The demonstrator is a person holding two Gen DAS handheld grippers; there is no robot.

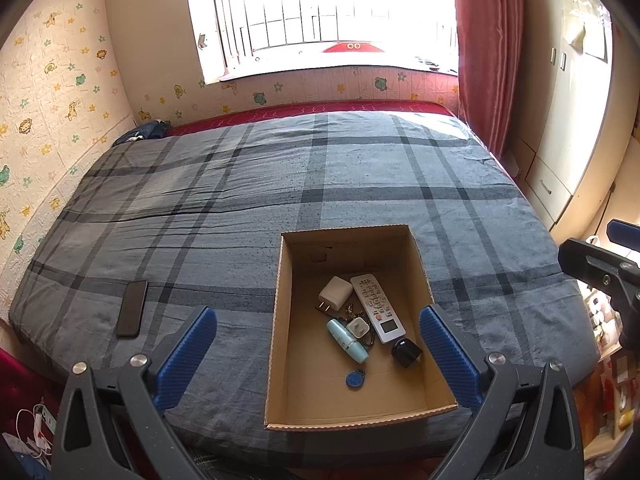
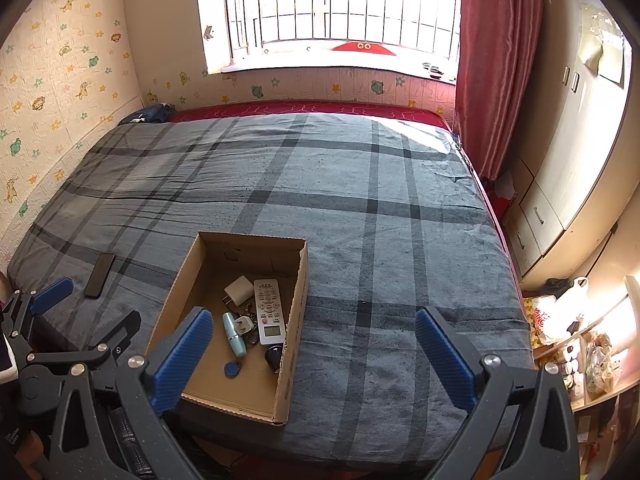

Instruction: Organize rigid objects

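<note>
Left wrist: phone point(image 1: 132, 308) outside left tongs point(image 1: 318, 354).

You've got a plain matt cardboard box point(image 1: 418, 258) on a bed point(image 1: 240, 184) under wrinkly woven plaid cloth. In it: a white plastic remote point(image 1: 377, 307), a glossy black cap-like thing point(image 1: 406, 352), and a smooth pale-blue plastic tube point(image 1: 347, 340). The phone point(image 1: 132, 308) looks dull black

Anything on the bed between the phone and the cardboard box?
Nothing: only bare plaid bedcover between the phone and the cardboard box. Both wrist views show it.
</note>
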